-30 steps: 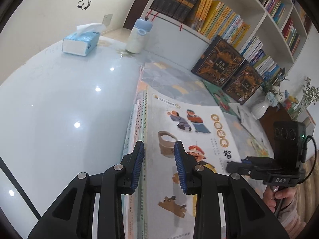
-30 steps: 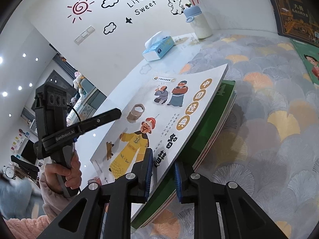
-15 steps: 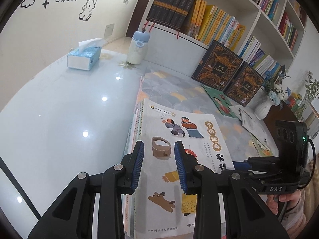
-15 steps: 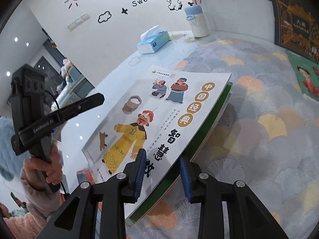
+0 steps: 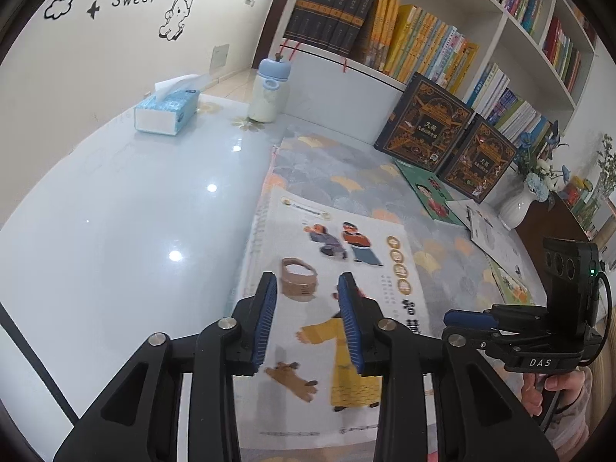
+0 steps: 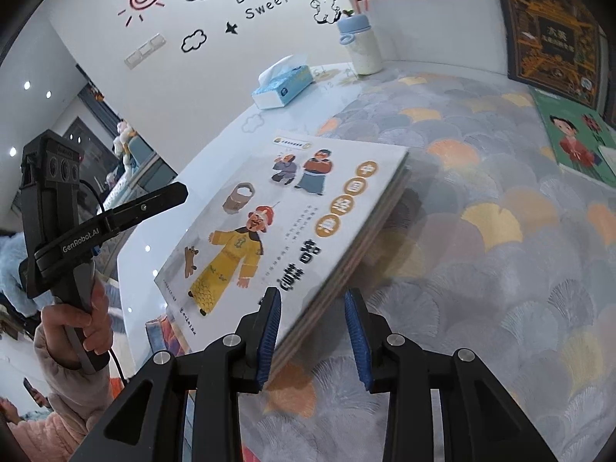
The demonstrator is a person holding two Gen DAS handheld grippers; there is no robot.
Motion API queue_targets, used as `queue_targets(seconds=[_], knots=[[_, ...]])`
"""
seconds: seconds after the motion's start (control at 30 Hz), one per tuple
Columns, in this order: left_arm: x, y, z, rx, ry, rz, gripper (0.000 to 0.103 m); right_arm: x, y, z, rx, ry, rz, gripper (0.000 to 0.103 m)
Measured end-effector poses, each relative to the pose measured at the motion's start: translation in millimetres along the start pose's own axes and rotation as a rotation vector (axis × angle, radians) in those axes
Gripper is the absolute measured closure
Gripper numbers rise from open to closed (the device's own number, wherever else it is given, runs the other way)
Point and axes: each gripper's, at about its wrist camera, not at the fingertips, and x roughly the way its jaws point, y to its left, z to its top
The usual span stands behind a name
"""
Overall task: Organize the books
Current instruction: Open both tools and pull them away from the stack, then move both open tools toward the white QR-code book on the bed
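Observation:
A stack of thin books, topped by a white cover with a man in a yellow robe (image 5: pixel 335 254) (image 6: pixel 269 211), lies half on the white table (image 5: pixel 115 231) and half on the patterned mat (image 6: pixel 481 231). Just above the near end of that cover hangs my left gripper (image 5: pixel 307 281), open, its jaws still parting slightly and nothing between them. At the stack's near right corner is my right gripper (image 6: pixel 313 296). Its jaws are opening; the stack's edge runs between them, and the pads do not press on it. The right gripper (image 5: pixel 462 317) also appears in the left wrist view.
Two dark ornate books (image 5: pixel 423 119) lean against the full bookshelf (image 5: pixel 442 50). A green book (image 5: pixel 427 192) and a white one (image 5: pixel 492 235) lie on the mat. A tissue box (image 5: pixel 167 111), a bottle (image 5: pixel 269 92) and a vase (image 5: pixel 516 204) stand further off.
My right gripper's jaws have spread apart and let go of the top book's edge. Both grippers have drawn back a little, the left one rising.

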Motion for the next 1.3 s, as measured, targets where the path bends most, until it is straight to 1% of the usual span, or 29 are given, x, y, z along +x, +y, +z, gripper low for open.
queue_targets(seconds=[0.13,0.23,0.33,0.5,0.73,0.87,1.0,1.17,1.23,1.3], knots=[[2.8,-21.7,0.0,0.023,0.002,-0.013,0.072,-11.5,-14.5,-8.4,0.034,-0.013,0.014,0.066],[6.7,-40.7,-0.4,0.044,0.009,-0.034,0.072,-22.8,-26.6,-17.8,0.054,-0.021,0.007,0.066],[13.4,-64.2,-1.8,0.078,0.020,-0.048,0.072,-37.2,-43.3,-27.4,0.084,-0.035,-0.001,0.066],[29.2,-103.3,-3.6,0.118,0.044,-0.093,0.071,-69.7,-80.3,-46.7,0.148,-0.075,-0.030,0.066],[62.6,-167.0,-10.5,0.179,0.097,-0.151,0.071,-124.6,-145.2,-78.3,0.270,-0.147,-0.080,0.066],[86.1,-204.8,-17.6,0.212,0.141,-0.183,0.071,-167.8,-188.6,-99.6,0.354,-0.214,-0.120,0.066],[105.4,-237.3,-25.8,0.238,0.171,-0.217,0.071,-204.0,-231.0,-117.3,0.434,-0.260,-0.161,0.065],[133.3,-274.6,-35.1,0.277,0.220,-0.244,0.071,-239.0,-286.2,-129.7,0.517,-0.264,-0.231,0.065],[144.7,-288.5,-38.2,0.292,0.236,-0.252,0.071,-248.7,-310.6,-131.6,0.555,-0.264,-0.232,0.064],[154.6,-298.9,-43.1,0.295,0.247,-0.265,0.071,-255.7,-339.4,-133.5,0.610,-0.271,-0.212,0.061]])
